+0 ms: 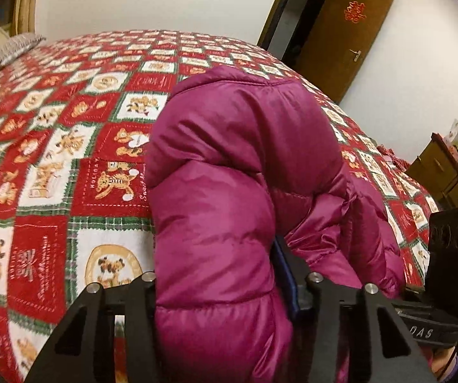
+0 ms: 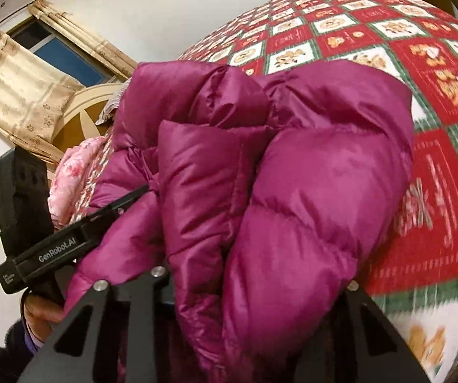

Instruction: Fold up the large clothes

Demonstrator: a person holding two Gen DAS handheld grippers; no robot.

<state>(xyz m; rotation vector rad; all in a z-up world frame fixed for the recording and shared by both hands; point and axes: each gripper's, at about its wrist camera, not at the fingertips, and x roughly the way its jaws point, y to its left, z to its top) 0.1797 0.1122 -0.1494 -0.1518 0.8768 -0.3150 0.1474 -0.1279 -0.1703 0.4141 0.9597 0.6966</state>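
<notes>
Left wrist view: the left gripper (image 1: 219,290) clamps a puffy fold of the magenta down jacket (image 1: 229,172); beside it, the right gripper (image 2: 254,281) is clenched on another bunch. Light, soft and slick, the jacket probably needs deep bites at quilted seams. It trails onto the patterned bedspread (image 1: 69,146) beyond.

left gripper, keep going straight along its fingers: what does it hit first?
Nothing new: the left gripper already has the magenta puffer jacket bunched between its fingers and filling the line ahead. Pushing on would probably just drive deeper into that padding, then into the red patterned bedspread behind it; depth is unclear.
</notes>
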